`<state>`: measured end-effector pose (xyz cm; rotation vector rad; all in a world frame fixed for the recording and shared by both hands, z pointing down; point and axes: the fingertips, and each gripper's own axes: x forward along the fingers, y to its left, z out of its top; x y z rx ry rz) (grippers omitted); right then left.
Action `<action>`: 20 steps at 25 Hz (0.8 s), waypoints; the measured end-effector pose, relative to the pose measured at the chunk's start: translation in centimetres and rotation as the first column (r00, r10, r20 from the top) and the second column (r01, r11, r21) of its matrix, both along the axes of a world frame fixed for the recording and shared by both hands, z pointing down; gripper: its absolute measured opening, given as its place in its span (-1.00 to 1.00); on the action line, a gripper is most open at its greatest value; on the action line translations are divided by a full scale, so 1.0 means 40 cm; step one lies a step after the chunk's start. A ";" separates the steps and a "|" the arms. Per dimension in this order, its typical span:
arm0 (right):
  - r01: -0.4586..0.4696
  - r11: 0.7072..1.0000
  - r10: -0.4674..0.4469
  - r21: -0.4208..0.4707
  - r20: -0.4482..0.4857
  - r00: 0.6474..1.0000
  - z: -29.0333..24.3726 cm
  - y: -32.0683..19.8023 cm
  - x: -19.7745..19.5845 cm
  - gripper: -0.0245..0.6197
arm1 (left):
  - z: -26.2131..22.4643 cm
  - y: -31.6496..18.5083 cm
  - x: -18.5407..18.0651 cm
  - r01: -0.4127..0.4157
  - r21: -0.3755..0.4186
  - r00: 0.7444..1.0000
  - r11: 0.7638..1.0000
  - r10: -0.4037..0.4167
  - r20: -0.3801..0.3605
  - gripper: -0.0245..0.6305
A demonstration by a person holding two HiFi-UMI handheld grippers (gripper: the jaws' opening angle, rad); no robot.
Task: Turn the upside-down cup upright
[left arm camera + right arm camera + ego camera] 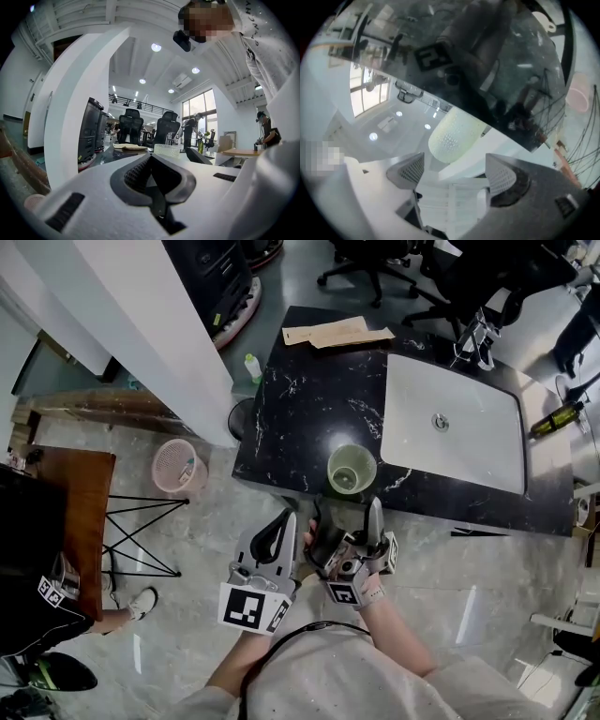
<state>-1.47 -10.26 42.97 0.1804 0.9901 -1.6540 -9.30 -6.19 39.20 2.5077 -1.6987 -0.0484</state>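
The right gripper (pixel 454 165) is holding its jaws wide apart, gripping nothing, just short of the cup (pixel 352 468). The cup is standing at the front edge of the black counter (pixel 300 399), long axis vertical, mouth facing up, showing only a dim bottom inside. The left gripper (pixel 151 158) is pressing its jaws together, empty. On the floor, a pink basket (pixel 167 457) is holding some litter.

Left gripper view: the cup (pixel 167 149) shows only as a pale strip, and the left gripper (pixel 151 159) covers the rest. Head view: chairs (pixel 375 259) are cut off at the top edge, a person (pixel 37 624) runs off the left edge, and a bottle (pixel 555 418) is too small to read. Right gripper view: the counter (pixel 511 61) is blurred.
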 end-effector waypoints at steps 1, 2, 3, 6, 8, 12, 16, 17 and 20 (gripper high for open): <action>0.019 0.999 -0.016 0.040 -0.072 0.997 -0.007 0.015 -0.005 0.26 | -0.001 0.000 0.001 0.000 0.002 1.000 1.000 0.000 -0.001 -0.91; 0.042 0.996 -0.030 0.076 -0.147 0.989 -0.013 0.031 -0.009 0.26 | -0.001 0.000 0.004 -0.002 0.003 1.000 1.000 0.002 0.000 -0.91; 0.064 0.992 -0.039 0.107 -0.217 0.975 -0.018 0.047 -0.011 0.26 | -0.001 0.000 0.008 -0.005 0.002 1.000 1.000 0.005 0.001 -0.91; 0.112 0.982 -0.048 0.150 -0.380 0.924 -0.023 0.079 -0.005 0.25 | 0.010 -0.003 0.030 -0.019 -0.007 1.000 1.000 0.019 -0.002 -0.91; 0.149 0.976 -0.047 0.161 -0.509 0.859 -0.017 0.097 -0.004 -0.10 | 0.021 -0.003 0.047 -0.021 -0.018 1.000 1.000 0.021 -0.019 -0.91; 0.223 0.959 -0.009 0.177 -0.764 0.645 0.002 0.113 0.004 -0.84 | 0.033 -0.009 0.084 -0.032 -0.035 0.999 0.999 0.030 -0.041 -0.91; 0.309 0.907 0.214 0.285 -0.945 0.246 0.010 0.114 0.042 -0.87 | 0.043 -0.009 0.131 -0.059 -0.045 0.997 0.997 0.056 -0.053 -0.91; 0.351 0.880 0.302 0.321 -0.947 0.110 0.014 0.114 0.051 -0.88 | 0.044 -0.010 0.141 -0.065 -0.044 0.997 0.997 0.063 -0.053 -0.91; 0.456 0.798 0.523 0.394 -0.829 -0.199 0.015 0.112 0.072 -0.90 | 0.051 -0.010 0.167 -0.077 -0.044 0.996 0.996 0.075 -0.042 -0.91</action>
